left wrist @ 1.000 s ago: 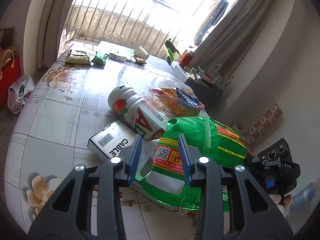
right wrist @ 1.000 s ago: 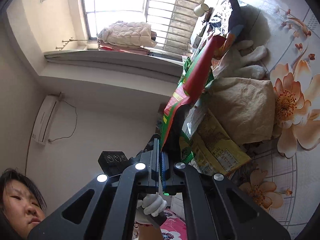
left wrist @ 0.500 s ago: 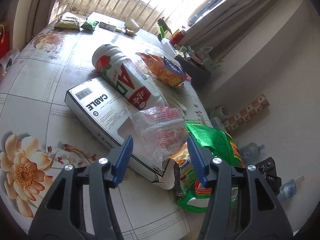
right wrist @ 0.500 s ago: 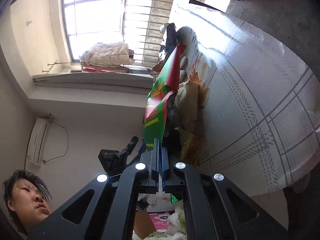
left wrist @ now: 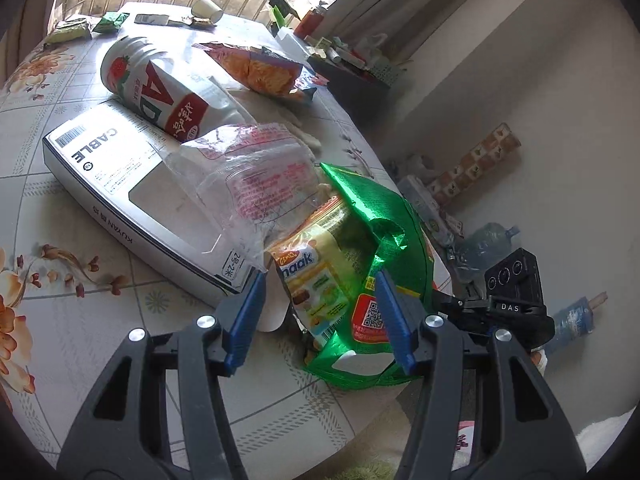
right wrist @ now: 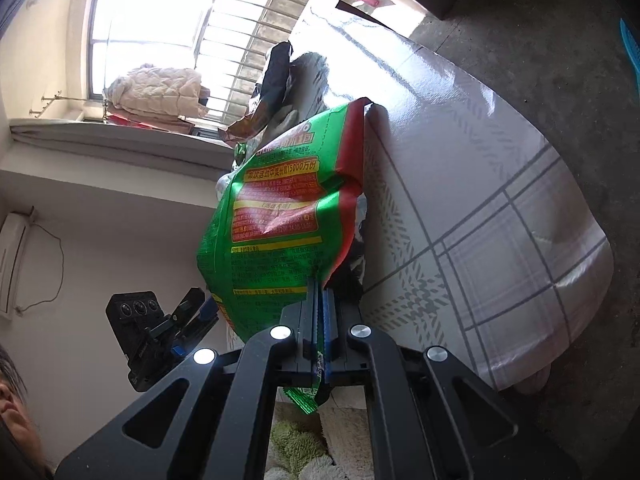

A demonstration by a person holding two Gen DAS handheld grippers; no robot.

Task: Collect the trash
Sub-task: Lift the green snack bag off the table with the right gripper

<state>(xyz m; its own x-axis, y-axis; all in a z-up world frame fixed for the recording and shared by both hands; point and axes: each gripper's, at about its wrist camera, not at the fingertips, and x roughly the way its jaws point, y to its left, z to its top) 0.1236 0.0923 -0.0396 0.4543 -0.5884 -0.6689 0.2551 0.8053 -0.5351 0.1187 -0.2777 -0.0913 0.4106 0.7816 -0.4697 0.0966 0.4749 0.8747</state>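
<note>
The right tool (right wrist: 319,312) is clamped tight on the edge of the green bag (left wrist: 384,240), holding it at the near rim of the tabletop (left wrist: 120,328) as the collecting sack. A yellow snack wrapper (left wrist: 316,280) already sits in its mouth — so the job looks to have started, but only just.

The left tool (left wrist: 320,312) stands about half open with nothing pressed between its pads; its jaws have just been opening, and they frame the bag's mouth and the yellow wrapper.

Much is left, by my reading: the clear wrapper (left wrist: 256,172) on the cable box (left wrist: 120,184), the bottle (left wrist: 160,88), the orange packet (left wrist: 260,68), and further off a paper cup (left wrist: 206,8) and small green packets (left wrist: 92,26).
</note>
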